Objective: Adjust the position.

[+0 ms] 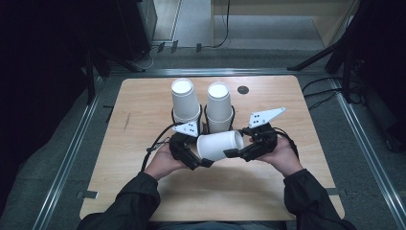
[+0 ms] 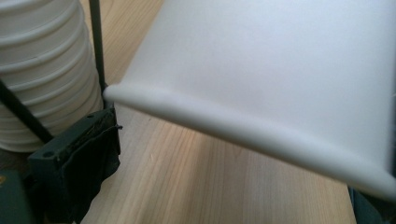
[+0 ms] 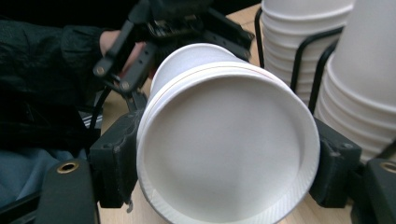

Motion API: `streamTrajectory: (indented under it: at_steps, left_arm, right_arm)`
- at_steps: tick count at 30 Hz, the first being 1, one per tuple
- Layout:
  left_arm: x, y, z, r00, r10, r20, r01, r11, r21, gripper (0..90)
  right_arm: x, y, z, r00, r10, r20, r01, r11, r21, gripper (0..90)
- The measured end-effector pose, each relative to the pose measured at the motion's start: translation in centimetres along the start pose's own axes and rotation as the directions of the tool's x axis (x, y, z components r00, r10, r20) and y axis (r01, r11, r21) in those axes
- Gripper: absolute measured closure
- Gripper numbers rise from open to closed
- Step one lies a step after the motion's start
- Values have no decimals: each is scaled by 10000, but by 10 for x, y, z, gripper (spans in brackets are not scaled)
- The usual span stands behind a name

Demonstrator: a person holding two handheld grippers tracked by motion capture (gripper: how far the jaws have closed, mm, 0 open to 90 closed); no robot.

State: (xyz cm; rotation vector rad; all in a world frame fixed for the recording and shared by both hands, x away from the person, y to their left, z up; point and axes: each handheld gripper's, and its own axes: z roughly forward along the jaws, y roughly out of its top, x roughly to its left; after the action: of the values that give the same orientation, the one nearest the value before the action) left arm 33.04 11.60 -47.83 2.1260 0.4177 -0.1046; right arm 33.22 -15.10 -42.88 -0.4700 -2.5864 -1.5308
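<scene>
- The right claw [image 1: 235,153] pinches a white paper cup [image 1: 220,144] lying on its side; in the right gripper view its two black jaws press on either side of the cup [image 3: 224,144] near one end, whose round face fills the view.
- The left claw [image 1: 200,161] sits at the cup's other end. In the left gripper view the rolled rim [image 2: 243,126] crosses close to the lens, but whether this claw is pinching the cup or merely beside it I cannot tell.
- The cup hangs between the two claws, just above the worktop [image 1: 143,105], near the person's side.
- In the right gripper view a thin seam rings the cup wall, which may mean two nested cups; the step in hand looks like pulling one cup free of another. The next move would call for a firm hold at each end and a straight pull apart.
- The cup is smooth, matt, thin-walled and tapered, so it would crush easily under a hard squeeze.
- Behind it, two tall stacks of like cups, the left stack [image 1: 184,98] and the right stack [image 1: 219,103], stand bottom-up in black wire holders [image 1: 207,115] on pale wood-grain.
</scene>
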Motion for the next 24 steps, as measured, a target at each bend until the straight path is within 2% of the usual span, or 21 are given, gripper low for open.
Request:
streamTrajectory:
  at_steps: [3,4,5,6,7,8,11,13,14,21,22,24]
  left_arm:
    - [-2,0,3,10000,73,47,-73,10000,-12,0]
    - [-3,1,3,9998,150,-99,-151,9999,-56,0]
    - [-4,1,3,9996,270,-124,-271,9996,-86,13]
    - [-8,2,1,9987,484,-132,-489,9982,-352,51]
    - [-8,2,1,9987,484,-132,-489,9982,-352,54]
    - [-9,2,-1,9987,477,-175,-486,9971,-585,59]
    - [-9,1,-2,9985,522,-192,-533,9966,-628,87]
    - [-9,1,-1,9983,551,-208,-559,9976,-413,97]
    - [-6,1,0,9991,419,21,-418,9987,-285,114]
    - [-5,3,-1,9995,218,225,-215,9996,-172,134]
    - [-5,4,-2,9993,183,338,-183,9998,2,135]
    - [-4,4,-2,9991,184,391,-189,9997,124,136]
  right_arm:
    - [3,2,2,9999,-114,-44,114,9999,-54,243]
    - [3,3,3,9999,-149,-88,149,9999,-71,243]
    - [4,3,4,9998,-193,-62,193,9998,-38,243]
    - [4,2,5,9998,-181,-76,181,9998,-76,244]
    - [4,2,5,9998,-163,-151,161,9998,-116,244]
    - [4,2,4,9997,-135,-180,131,9997,-219,246]
    - [4,2,3,9996,-154,-217,148,9996,-253,247]
    - [4,2,4,9996,-119,-242,115,9998,-168,247]
    - [4,1,5,9997,-132,-182,131,9999,-90,246]
    - [1,0,4,9995,-2,-303,-5,9997,-245,241]
    - [2,0,3,9997,-74,-231,68,9996,-287,201]
    - [3,0,3,9998,-141,-174,136,9995,-270,186]
